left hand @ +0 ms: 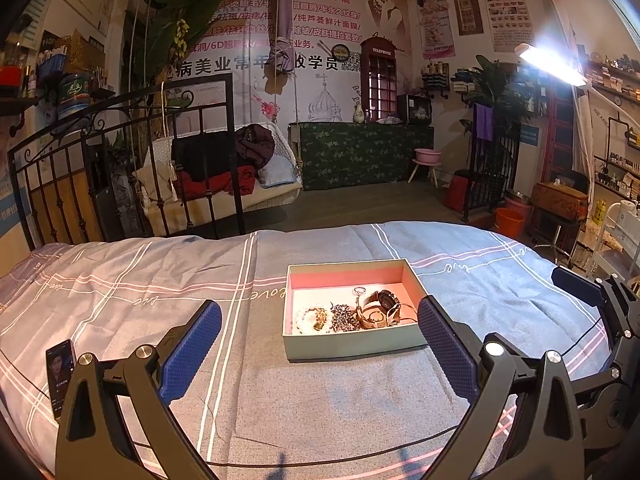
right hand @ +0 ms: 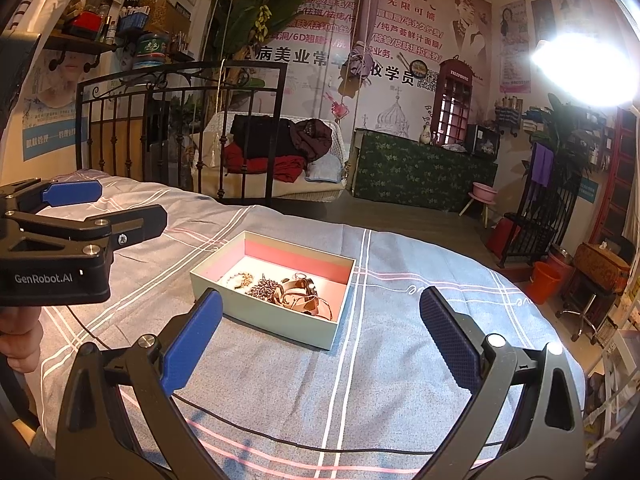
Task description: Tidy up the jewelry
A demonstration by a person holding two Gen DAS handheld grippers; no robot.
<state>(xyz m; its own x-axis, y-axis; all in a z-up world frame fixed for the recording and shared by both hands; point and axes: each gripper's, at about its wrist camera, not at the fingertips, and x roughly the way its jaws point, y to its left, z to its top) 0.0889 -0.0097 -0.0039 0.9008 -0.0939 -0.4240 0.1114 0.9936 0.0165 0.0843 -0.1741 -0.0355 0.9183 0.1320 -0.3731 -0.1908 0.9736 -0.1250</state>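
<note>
On the bed [left hand: 120, 300], near its far edge: pale green box [left hand: 352, 346] with pink inner walls, lid off, all the jewelry piled along the near side of its floor. White bead bracelet [left hand: 310, 317] at the left, dark beaded chain [left hand: 344, 317] beside it, rose-gold watch [left hand: 380, 306] and a thin bangle [left hand: 406, 319] crowding the right corner, small ring [left hand: 360, 291] just behind. Back half of the box floor bare.

Left tongs [left hand: 320, 350] spread wide, gripping nothing, hovering just short of the box's near wall, right pad nearly level with the box's right corner. Right tongs [right hand: 320, 344] also wide apart and empty, box sitting ahead and slightly left of their gap, angled corner-on.

Plenty of flat striped sheet around the box on all sides. Phone [left hand: 60, 376] lying near the bed's left edge, well apart from the box. Black cable [right hand: 280, 438] snaking across the sheet under the right tongs. Iron railing [left hand: 120, 152] past the far left of the bed.
</note>
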